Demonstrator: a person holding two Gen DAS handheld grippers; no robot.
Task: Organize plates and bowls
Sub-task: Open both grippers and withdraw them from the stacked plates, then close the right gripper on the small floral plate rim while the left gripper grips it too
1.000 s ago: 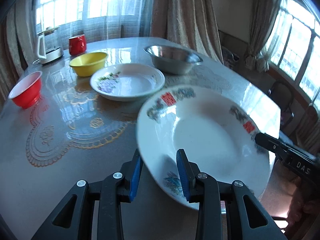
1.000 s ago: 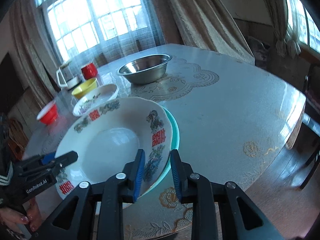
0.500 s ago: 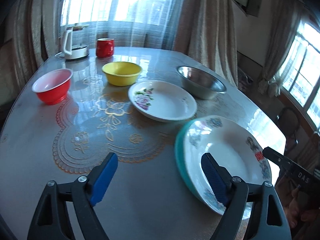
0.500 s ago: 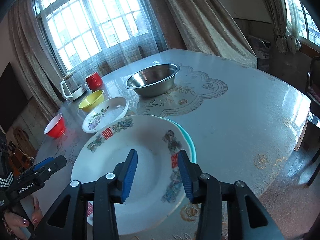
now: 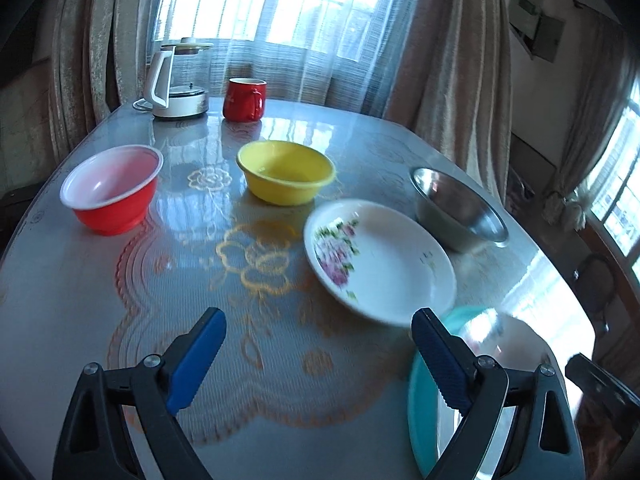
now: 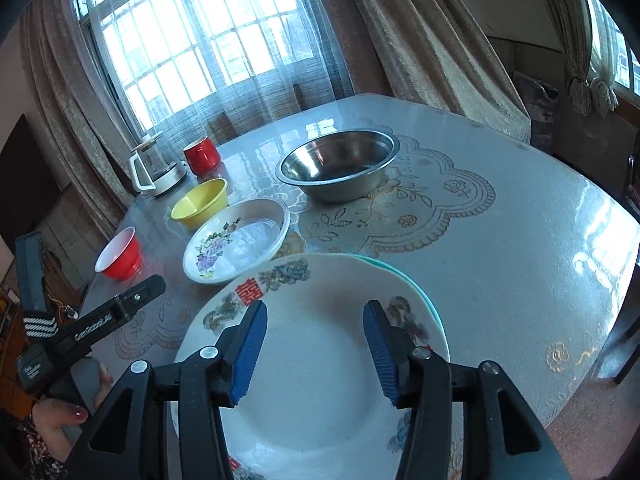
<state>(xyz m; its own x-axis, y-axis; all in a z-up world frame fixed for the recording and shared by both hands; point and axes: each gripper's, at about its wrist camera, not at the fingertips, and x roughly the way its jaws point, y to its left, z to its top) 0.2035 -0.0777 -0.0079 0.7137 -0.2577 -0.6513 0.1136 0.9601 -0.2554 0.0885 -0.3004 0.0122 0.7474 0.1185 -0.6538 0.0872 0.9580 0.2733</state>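
A large white plate with red characters [image 6: 320,368] lies on a teal plate [image 6: 424,300] at the table's near edge. My right gripper [image 6: 314,324] hovers just above the white plate, its jaws opening, with the pads off the plate. My left gripper [image 5: 316,336] is over the lace cloth left of the stack [image 5: 420,420], its jaws opening wide with nothing between them. Beyond it lie a flowered white plate [image 5: 380,256], a yellow bowl [image 5: 286,172], a red bowl [image 5: 112,188] and a steel bowl [image 5: 456,208].
A red mug [image 5: 244,100] and a white kettle [image 5: 176,84] stand at the far edge by the curtained window. A hand holds the left gripper [image 6: 116,312] at the left of the right wrist view. A dark chair [image 5: 596,284] stands to the right of the table.
Both grippers have let go of the large white plate, which now rests on the teal one. The left gripper opened wide and swung left; the right opened and drew back and up.
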